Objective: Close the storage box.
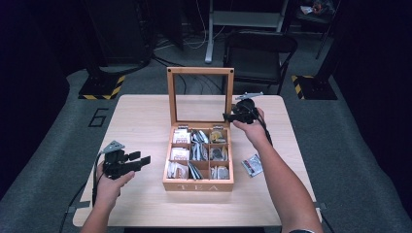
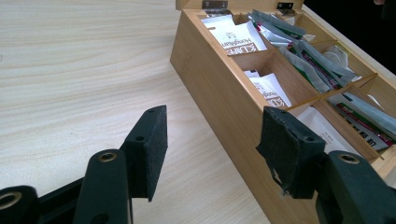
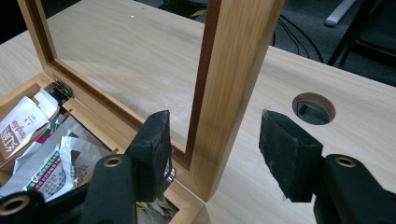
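The wooden tea box (image 1: 197, 183) sits in the middle of the desk (image 1: 141, 121), its glass-paned lid (image 1: 200, 71) standing upright at the back, and the right side post of that lid frame (image 3: 233, 88) runs up between the two jaws of the right claw (image 3: 212, 140). In the right gripper view the left pad (image 3: 156, 144) sits just beside the inner edge of the frame, possibly touching it, while the right pad (image 3: 285, 154) stands clear of the wood with a plain gap, so this claw is about half open around the post and not clamped on it. Below and to the left of it lie the hinge (image 3: 60, 91) and the back compartments with their tea sachets (image 3: 44, 172). Past the right jaw a round cable hole (image 3: 314, 108) shows in the desk. In the high view the right hand (image 1: 252, 127) holds that claw at the upper right corner of the box, and a loose sachet (image 1: 252, 165) lies on the desk nearer the person, beside the forearm. The left claw (image 2: 210, 140) is well apart from the lid, held by the left hand (image 1: 109, 182) off the left side of the box. Its jaws stand about half open with nothing between them; the box's side wall (image 2: 224, 98) runs just behind its right jaw, and the divided compartments full of sachets (image 2: 236, 39) lie beyond.
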{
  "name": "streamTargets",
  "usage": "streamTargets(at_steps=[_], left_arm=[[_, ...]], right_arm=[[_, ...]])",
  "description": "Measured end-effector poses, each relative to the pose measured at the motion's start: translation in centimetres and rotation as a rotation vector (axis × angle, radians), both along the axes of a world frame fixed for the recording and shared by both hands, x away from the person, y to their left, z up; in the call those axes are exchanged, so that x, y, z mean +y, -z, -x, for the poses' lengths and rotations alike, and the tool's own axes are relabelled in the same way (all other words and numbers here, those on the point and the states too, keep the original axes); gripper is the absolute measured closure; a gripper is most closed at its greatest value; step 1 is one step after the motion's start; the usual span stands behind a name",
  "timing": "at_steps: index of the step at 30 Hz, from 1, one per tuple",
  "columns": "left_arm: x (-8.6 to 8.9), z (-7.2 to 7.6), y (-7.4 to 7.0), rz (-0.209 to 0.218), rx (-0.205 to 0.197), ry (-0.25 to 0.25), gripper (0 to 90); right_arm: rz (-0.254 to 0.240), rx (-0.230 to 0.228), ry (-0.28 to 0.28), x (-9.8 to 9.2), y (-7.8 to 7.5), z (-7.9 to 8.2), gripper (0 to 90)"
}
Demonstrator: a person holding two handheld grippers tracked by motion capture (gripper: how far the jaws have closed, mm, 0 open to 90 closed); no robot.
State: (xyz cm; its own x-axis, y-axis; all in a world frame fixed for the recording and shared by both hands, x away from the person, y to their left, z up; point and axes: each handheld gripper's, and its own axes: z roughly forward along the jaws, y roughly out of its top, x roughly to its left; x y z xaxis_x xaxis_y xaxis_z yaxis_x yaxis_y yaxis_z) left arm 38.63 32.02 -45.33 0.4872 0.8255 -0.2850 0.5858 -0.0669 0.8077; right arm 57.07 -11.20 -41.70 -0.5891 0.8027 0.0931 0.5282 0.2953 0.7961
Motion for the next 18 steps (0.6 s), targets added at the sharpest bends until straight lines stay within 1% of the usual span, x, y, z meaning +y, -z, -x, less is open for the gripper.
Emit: streamTargets(at_steps=[3,5,7,9,10,13,14,15,16,18], left_arm=[[0.01,0.01,0.01,0.0,0.002,0.0,41.7],[0.1,0.03,0.0,0.001,0.012,0.004,41.7],[0.15,0.0,0.05,0.001,0.013,0.003,41.7],[0.21,-0.05,0.09,-0.001,0.011,0.002,41.7],[0.22,-0.05,0.09,0.001,0.012,0.002,41.7],[0.23,-0.06,0.11,0.002,0.012,0.002,41.7],[0.22,-0.07,0.13,0.001,0.013,0.002,41.7],[0.21,-0.09,0.15,0.0,0.013,0.003,41.7],[0.18,-0.09,0.17,0.001,0.015,0.004,41.7],[0.19,-0.12,0.19,-0.005,0.017,0.008,41.7]], right_arm=[[-0.008,0.009,-0.012,0.0,0.02,-0.24,46.4],[0.003,0.009,-0.025,0.09,-0.1,-0.35,47.9],[0.002,0.013,-0.028,0.3,-0.26,-0.4,49.3],[0.013,0.005,-0.039,0.51,-0.42,-0.51,50.7],[0.016,0.008,-0.036,0.68,-0.53,-0.49,51.0],[0.058,-0.005,-0.038,0.87,-0.66,-0.47,53.7],[0.062,-0.006,-0.04,0.83,-0.69,-0.45,55.0],[0.053,0.0,-0.033,0.79,-0.73,-0.39,56.8],[0.049,-0.001,-0.037,0.65,-0.75,-0.43,57.7],[0.03,0.009,-0.039,0.47,-0.82,-0.44,57.9]])
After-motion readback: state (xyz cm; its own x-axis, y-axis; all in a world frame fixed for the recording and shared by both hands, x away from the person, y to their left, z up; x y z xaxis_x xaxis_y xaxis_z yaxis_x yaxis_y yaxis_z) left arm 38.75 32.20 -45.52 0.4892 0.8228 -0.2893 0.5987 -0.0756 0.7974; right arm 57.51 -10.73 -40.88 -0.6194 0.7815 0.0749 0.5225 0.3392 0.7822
